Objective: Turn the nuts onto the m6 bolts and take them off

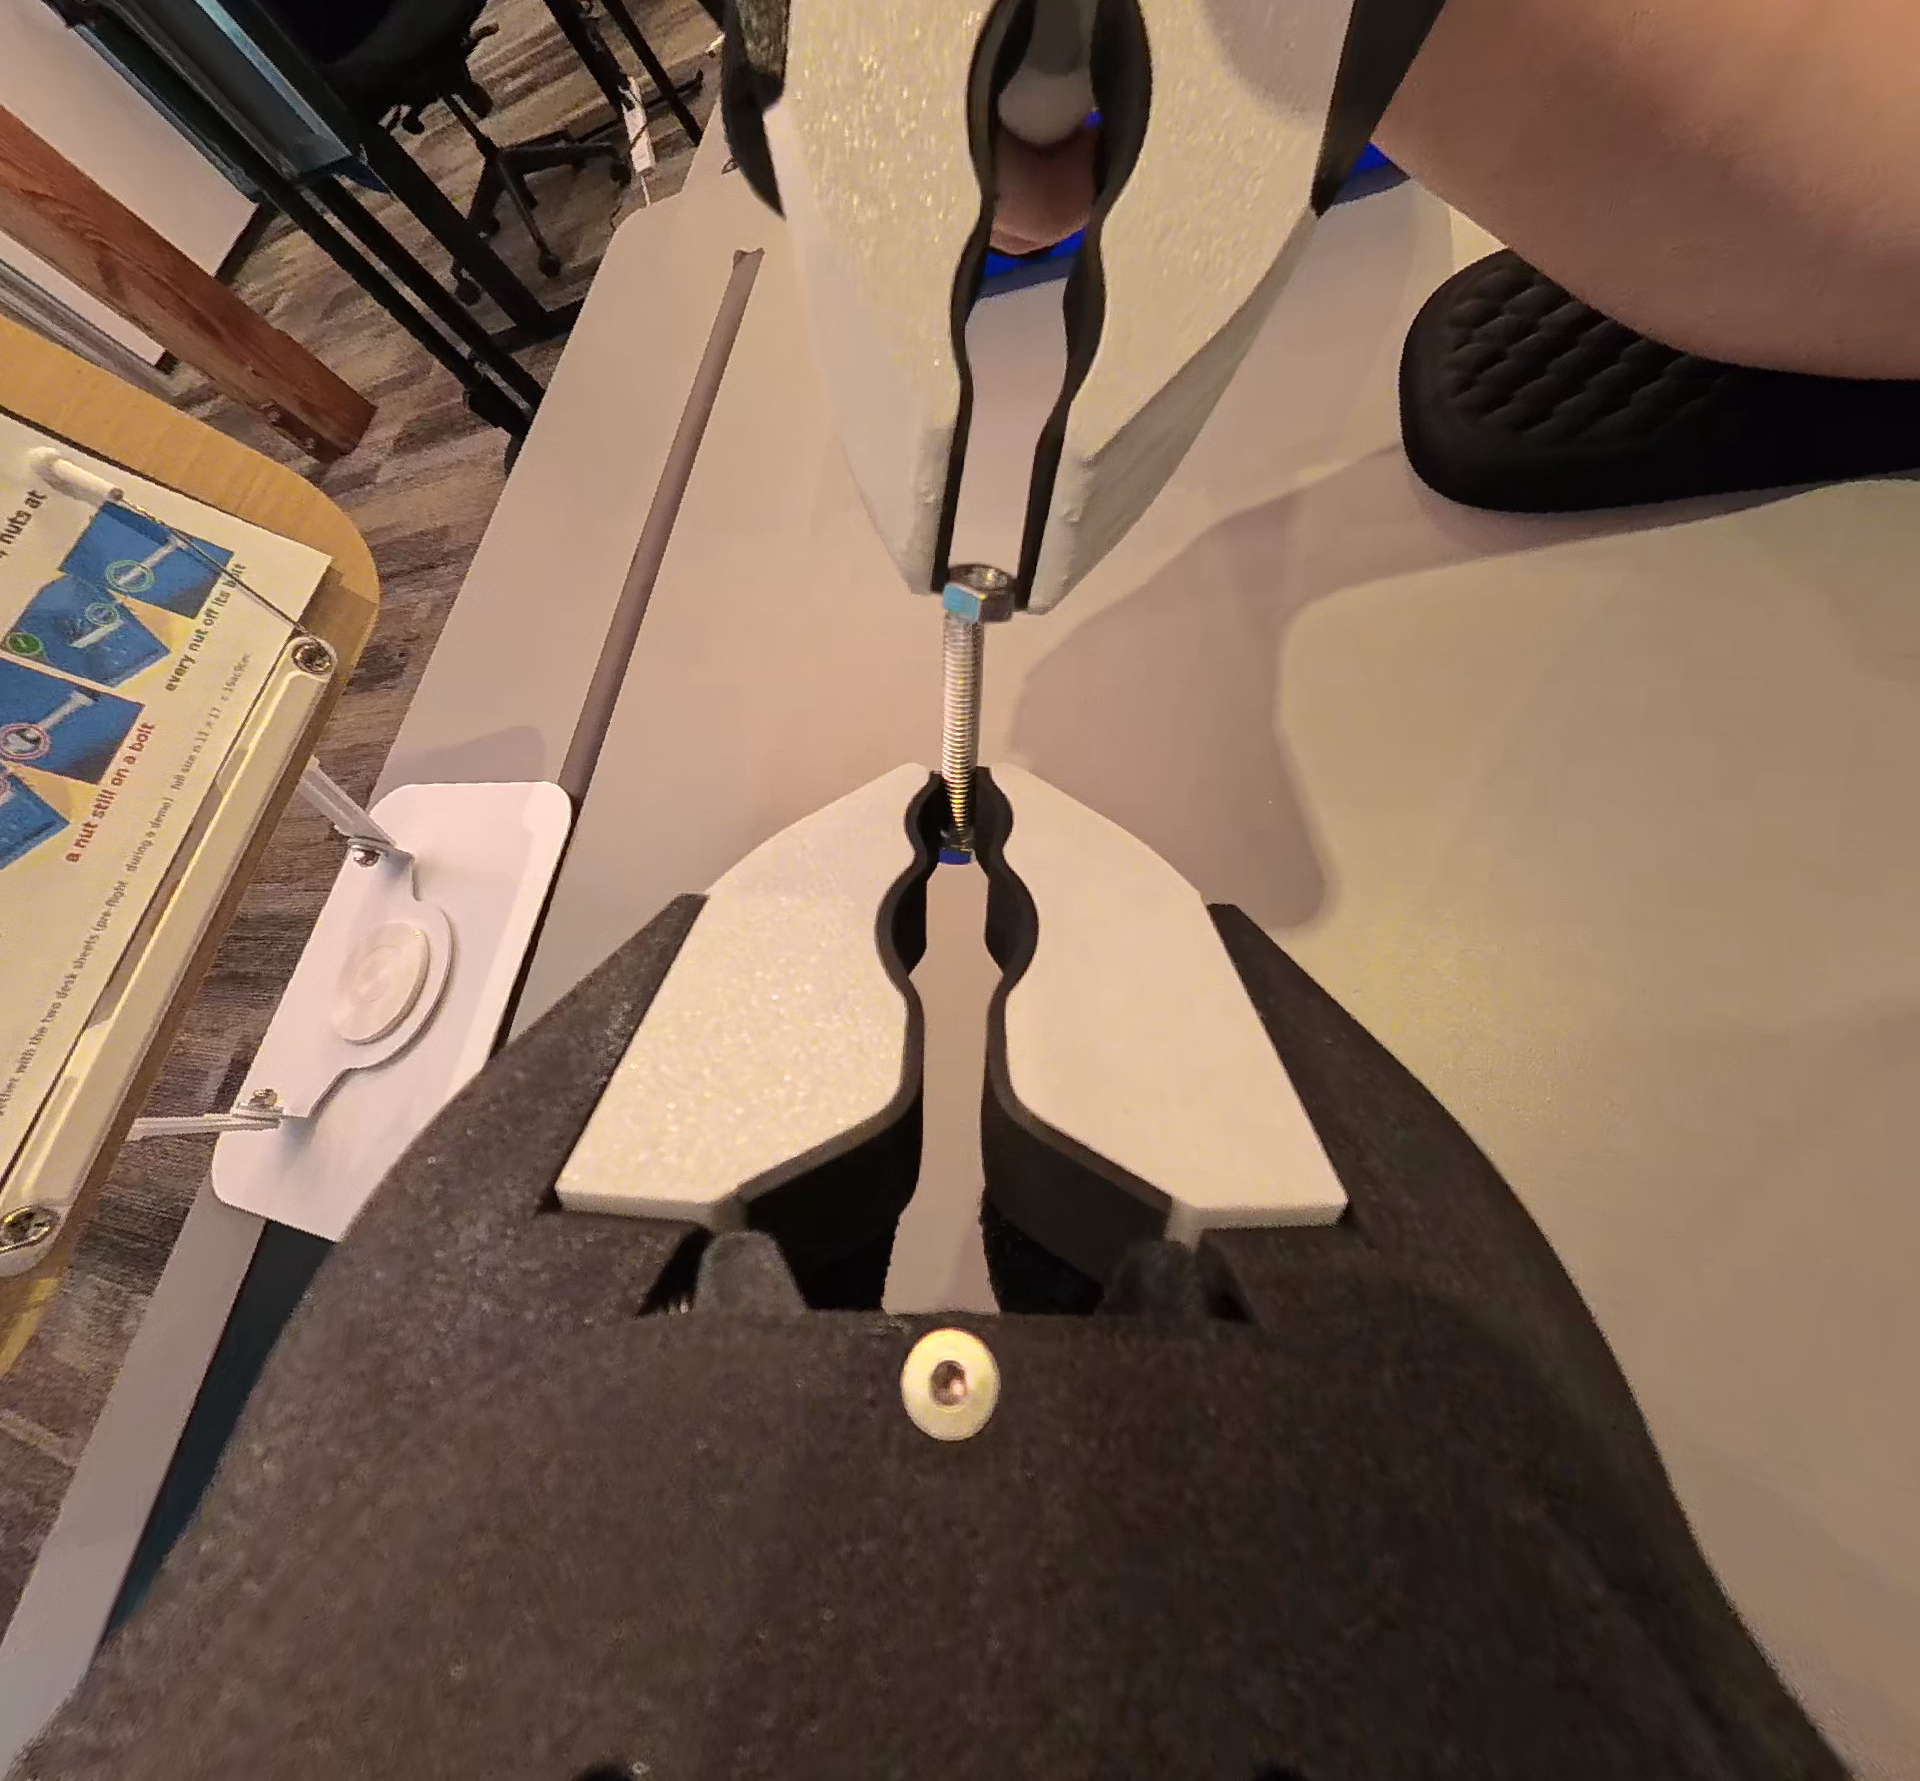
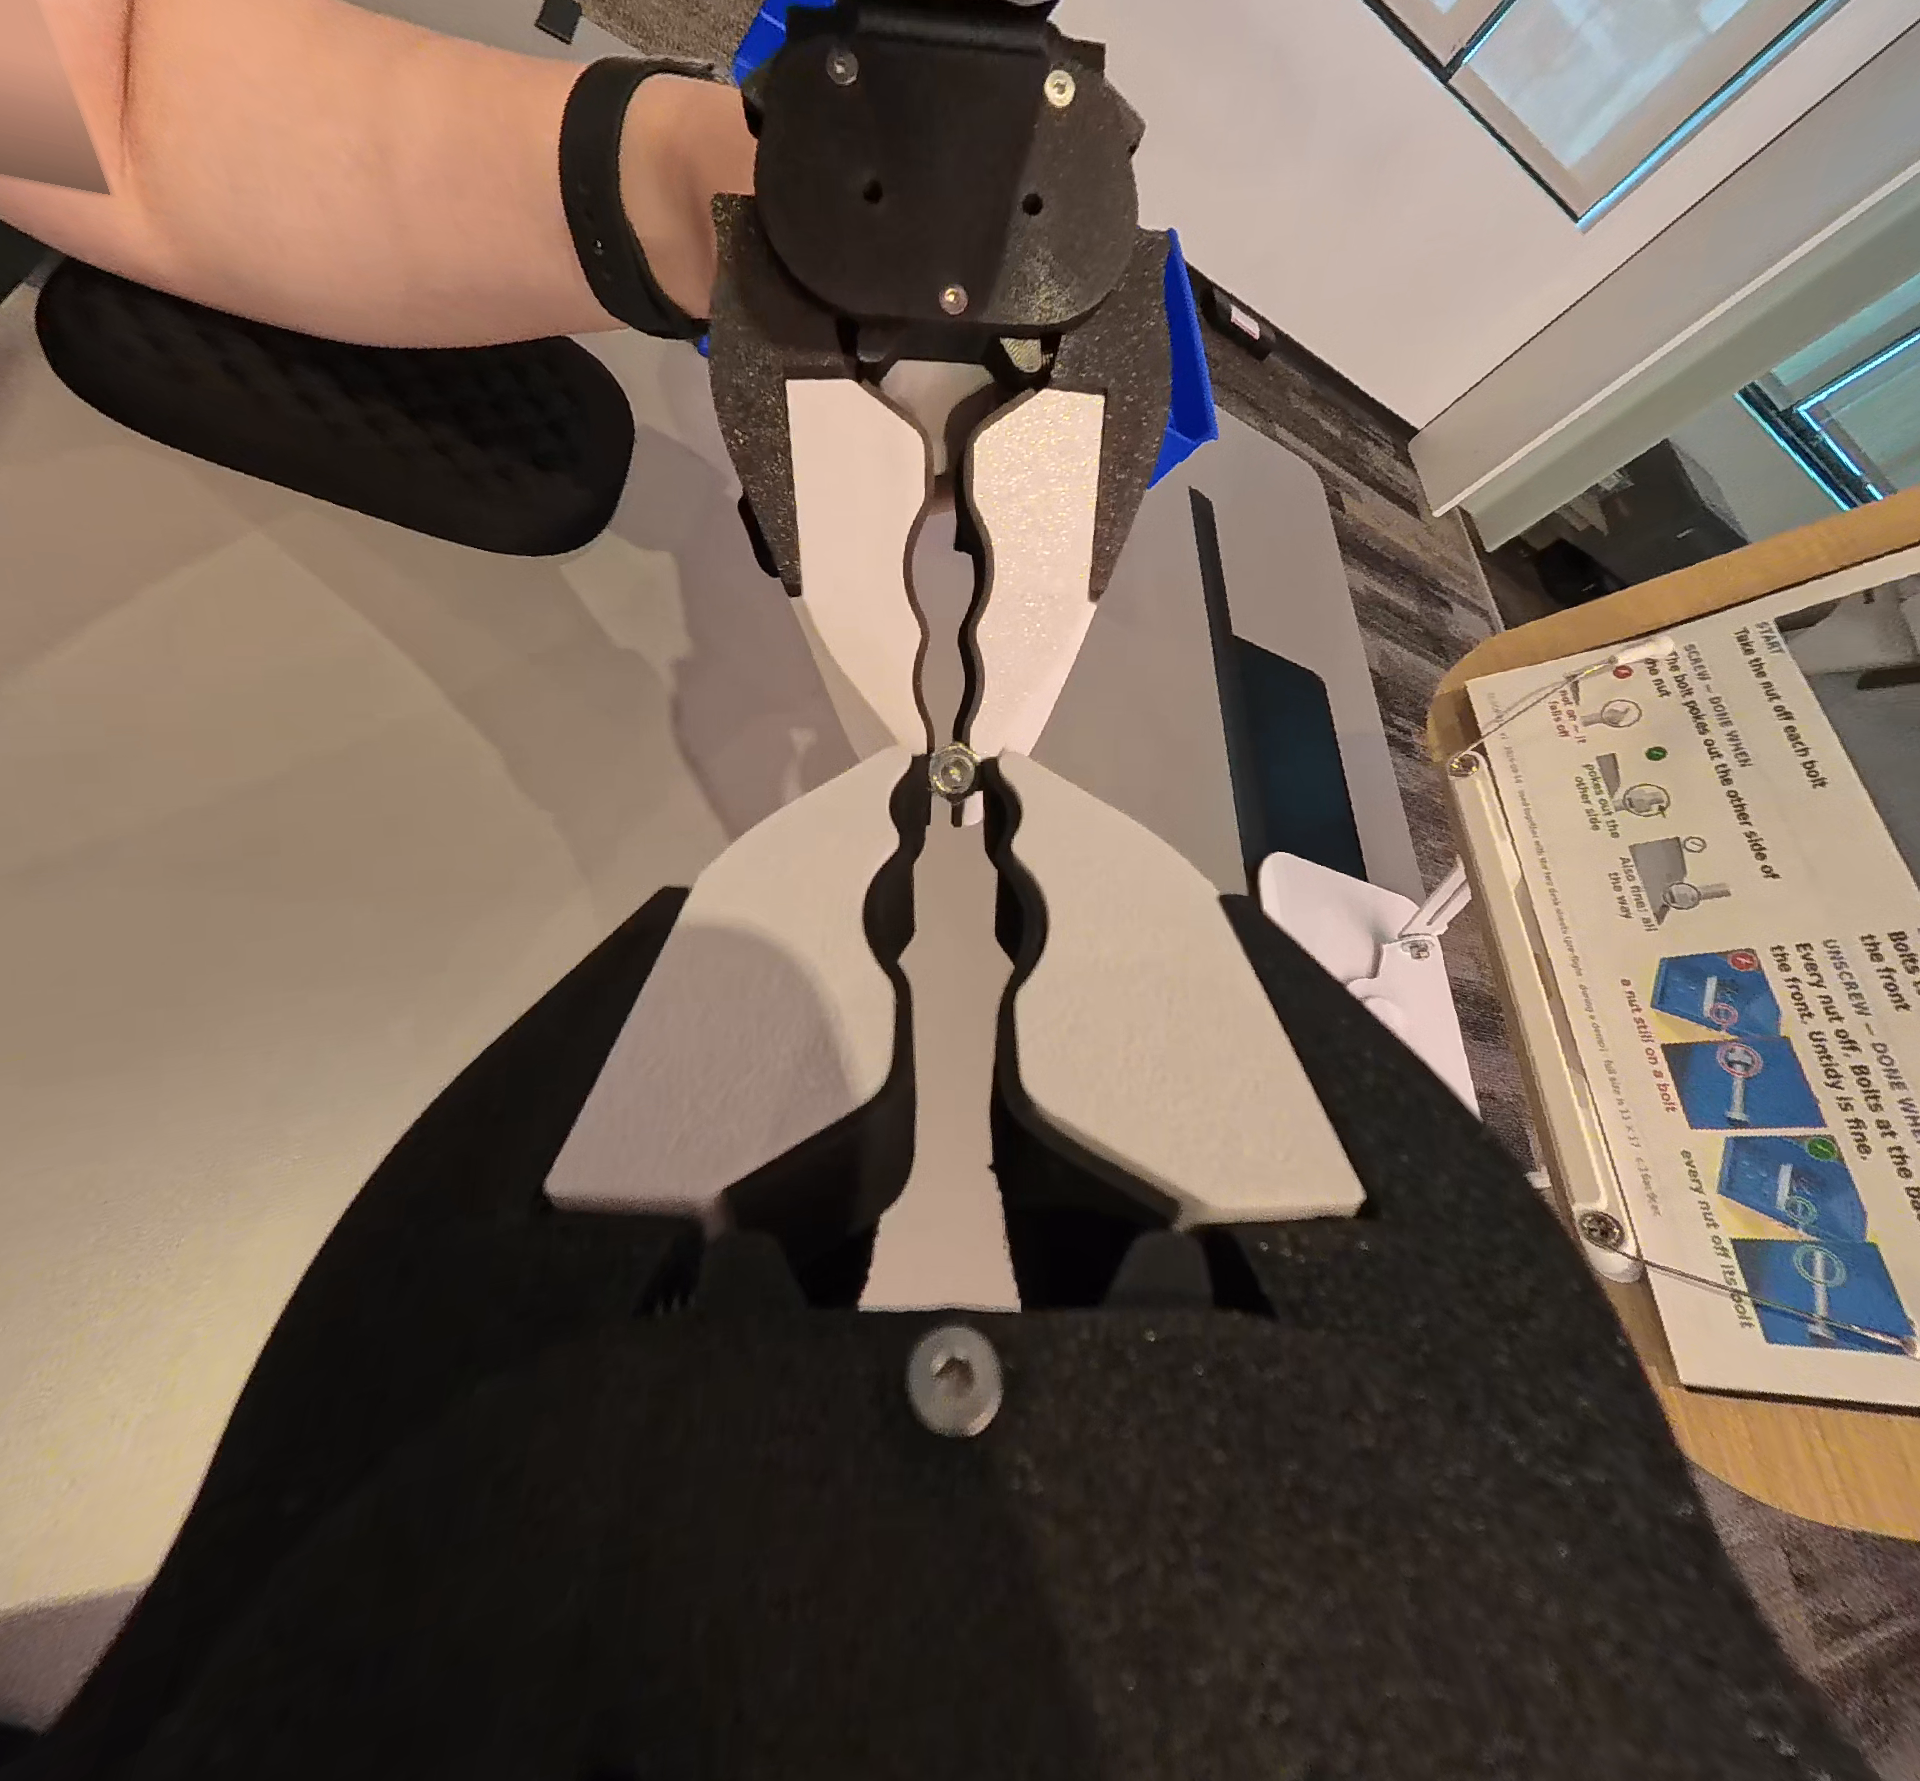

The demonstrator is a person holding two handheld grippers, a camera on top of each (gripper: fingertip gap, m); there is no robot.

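Note:
In the left wrist view my left gripper is shut on the head end of a silver threaded bolt, held in the air above the white table. The bolt points away from me to a silver nut on its far tip. My right gripper comes from the top and is shut on that nut. In the right wrist view the right gripper pinches the nut, seen end-on. The left gripper meets it tip to tip, and the bolt's shaft is hidden.
A black padded wrist rest lies on the table under the person's forearm; it also shows in the right wrist view. An instruction sheet in a clear stand sits on a wooden side table. An office chair stands beyond. Some 4 cm of space lies between my two pairs of fingers.

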